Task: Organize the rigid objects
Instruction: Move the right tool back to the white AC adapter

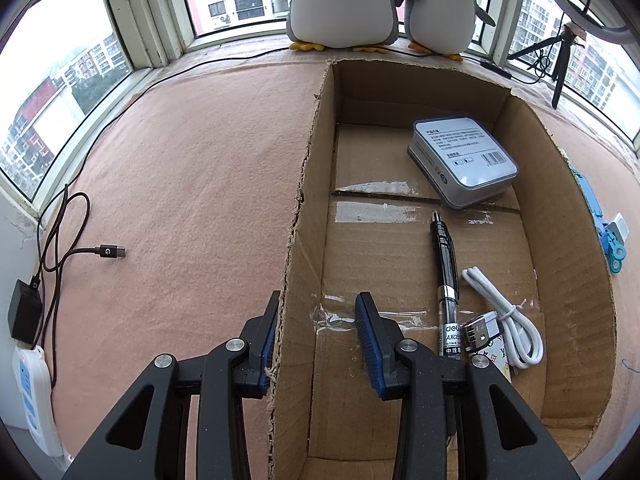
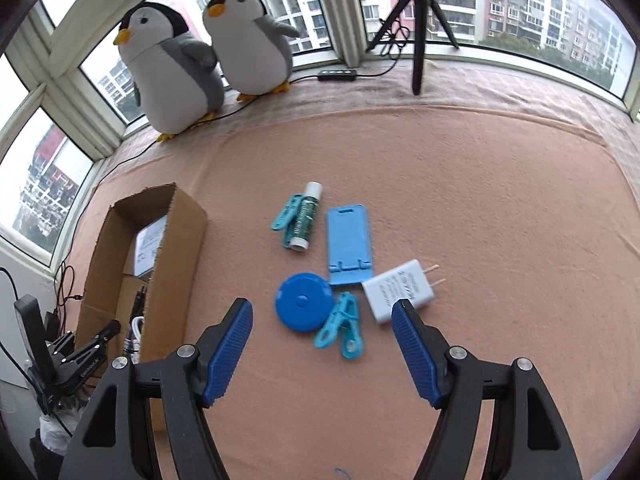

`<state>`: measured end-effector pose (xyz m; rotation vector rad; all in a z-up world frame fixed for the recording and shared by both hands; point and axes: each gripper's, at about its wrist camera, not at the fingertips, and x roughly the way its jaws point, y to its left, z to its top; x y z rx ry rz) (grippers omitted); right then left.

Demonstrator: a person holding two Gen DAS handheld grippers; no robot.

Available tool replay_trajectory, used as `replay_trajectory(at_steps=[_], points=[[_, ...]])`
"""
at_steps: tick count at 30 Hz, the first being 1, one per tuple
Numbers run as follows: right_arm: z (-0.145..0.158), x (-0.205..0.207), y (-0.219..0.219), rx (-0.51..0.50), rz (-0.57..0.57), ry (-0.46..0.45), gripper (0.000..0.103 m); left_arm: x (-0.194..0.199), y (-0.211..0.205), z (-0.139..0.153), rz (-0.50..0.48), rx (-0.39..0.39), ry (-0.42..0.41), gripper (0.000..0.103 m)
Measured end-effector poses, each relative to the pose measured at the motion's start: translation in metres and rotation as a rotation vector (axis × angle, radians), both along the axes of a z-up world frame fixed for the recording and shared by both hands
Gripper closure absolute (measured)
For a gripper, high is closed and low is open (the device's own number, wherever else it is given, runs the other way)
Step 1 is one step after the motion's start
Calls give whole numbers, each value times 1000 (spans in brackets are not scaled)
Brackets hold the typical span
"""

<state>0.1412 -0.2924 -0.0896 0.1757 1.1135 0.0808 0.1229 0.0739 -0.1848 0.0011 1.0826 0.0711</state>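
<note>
- Pink felt-like cloth (image 2: 440,184) over a bay-window platform; windows and apartment blocks along the top of both frames.
- Loose cluster at centre of the right wrist view, on the cloth: round blue tape measure (image 2: 303,303), teal clothespin (image 2: 342,327) touching its lower right edge, white plug adapter (image 2: 400,290) just right of these with prongs aimed right.
- Above them, blue phone stand (image 2: 349,245) lying flat; further upper left, green-labelled white-capped tube (image 2: 305,217) resting against a second teal clip (image 2: 285,213).
- Cardboard box (image 1: 568,264) filling the right half of the left wrist view, open at the top; seen again at lower left of the right wrist view.
- Inside the box: grey tin with printed label (image 1: 464,160) toward the upper right, black pen (image 1: 446,268) lying lengthwise below it, coiled white USB cable (image 1: 508,320) just right of the pen.
- Left gripper (image 1: 318,336) at bottom centre, jaws apart and straddling the box's left wall, one finger outside, one inside; nothing held.
- Right gripper (image 2: 322,344) at the bottom of its frame, jaws wide apart, empty, hovering short of the tape measure and clothespin.
- Two plush penguins (image 2: 208,60) on the sill, upper left of the right wrist view; black tripod (image 2: 418,24) at upper right.
- Black charging cable (image 1: 102,251) with its plug on the cloth, left edge of the left wrist view; white power strip (image 1: 34,396) below it.
</note>
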Motion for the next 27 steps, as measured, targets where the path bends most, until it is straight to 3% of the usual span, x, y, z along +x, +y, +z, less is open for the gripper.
replay_trajectory(at_steps=[11,27], points=[[-15,-15,-41,-30,-64,-22,35,0,-2,0,-2,5,1,65],[-48,14,-30,-146,84,30,36,1,-4,0,-2,15,5,64]])
